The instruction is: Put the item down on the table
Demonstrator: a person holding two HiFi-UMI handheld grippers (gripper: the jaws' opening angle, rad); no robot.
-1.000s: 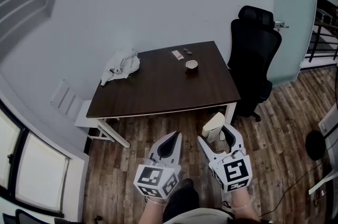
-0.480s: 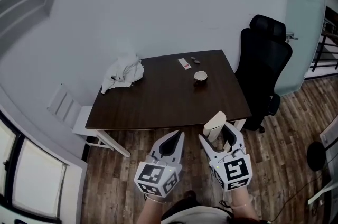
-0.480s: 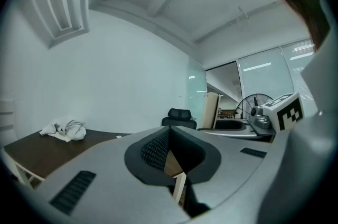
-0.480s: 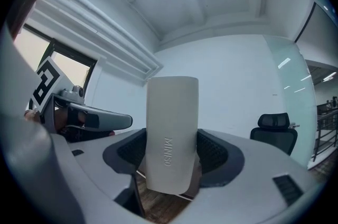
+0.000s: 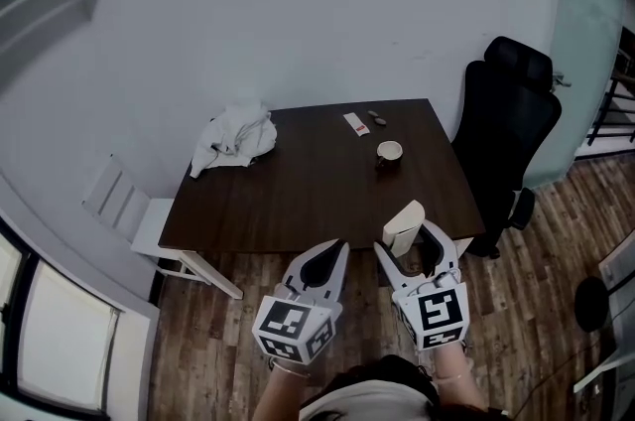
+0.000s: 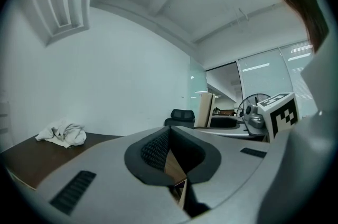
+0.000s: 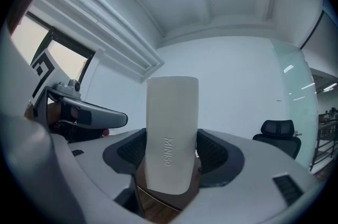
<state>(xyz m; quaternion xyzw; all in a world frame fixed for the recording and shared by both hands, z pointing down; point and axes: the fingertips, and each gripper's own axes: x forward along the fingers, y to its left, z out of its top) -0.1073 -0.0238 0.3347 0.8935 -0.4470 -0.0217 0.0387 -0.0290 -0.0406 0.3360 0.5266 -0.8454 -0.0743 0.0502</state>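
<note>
A cream-white rounded box (image 5: 403, 225) marked MINISO (image 7: 170, 133) stands upright between the jaws of my right gripper (image 5: 407, 245), which is shut on it. In the head view the box hangs just over the near edge of the dark wooden table (image 5: 298, 191). My left gripper (image 5: 335, 252) hovers beside it, short of the table's front edge. Its jaws meet at the tips with nothing between them (image 6: 170, 136). The left gripper view also catches the box (image 6: 205, 110) off to the right.
On the table lie a crumpled white cloth (image 5: 235, 136) at the back left, a small cup (image 5: 389, 151) and small flat items (image 5: 355, 123) at the back right. A black office chair (image 5: 511, 126) stands right of the table, a white chair (image 5: 139, 220) at its left.
The table has drawn closer to both grippers: the held box now overlaps its near edge instead of hanging over the floor. Both grippers keep their grip state.
</note>
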